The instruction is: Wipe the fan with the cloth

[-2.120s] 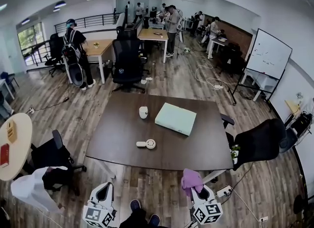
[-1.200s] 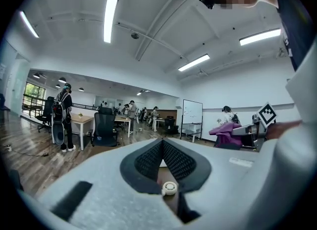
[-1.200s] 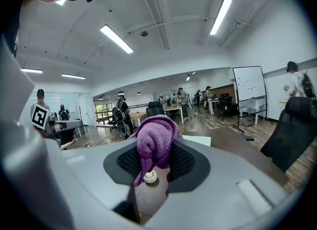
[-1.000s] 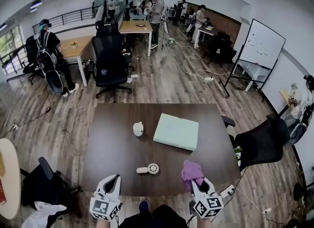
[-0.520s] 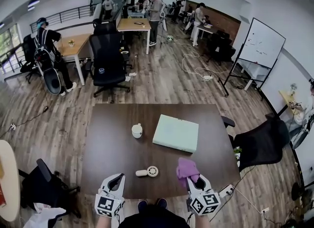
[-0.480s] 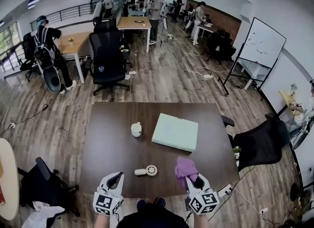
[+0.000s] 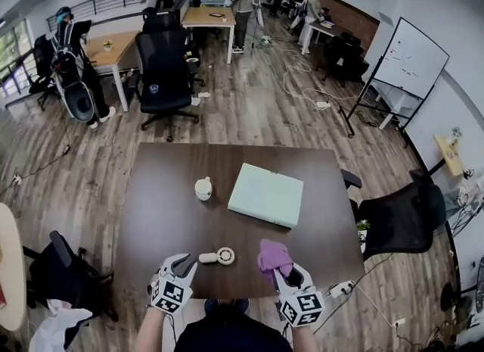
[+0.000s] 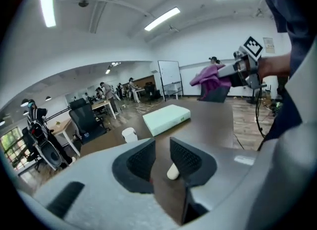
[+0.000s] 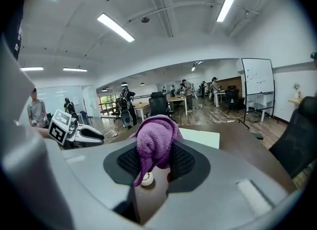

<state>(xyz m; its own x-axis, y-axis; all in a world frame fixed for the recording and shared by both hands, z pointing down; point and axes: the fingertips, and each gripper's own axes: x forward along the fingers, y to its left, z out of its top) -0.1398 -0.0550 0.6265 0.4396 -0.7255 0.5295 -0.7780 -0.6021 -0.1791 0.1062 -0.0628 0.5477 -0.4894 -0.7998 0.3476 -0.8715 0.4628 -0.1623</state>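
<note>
While right gripper (image 7: 281, 273) grips cloth (image 7: 271, 253) | fan (image 7: 224, 256) on table (image 7: 174, 214) | cup (image 7: 203, 188) contents unseen

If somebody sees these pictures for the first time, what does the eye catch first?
The purple cloth, bright against the dark table, is clamped in the right gripper at the table's near edge. Next comes the small white fan lying flat just left of it, and the pale green box farther back, near the table's middle.

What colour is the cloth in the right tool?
The cloth is purple; right gripper view shows it best.
</note>
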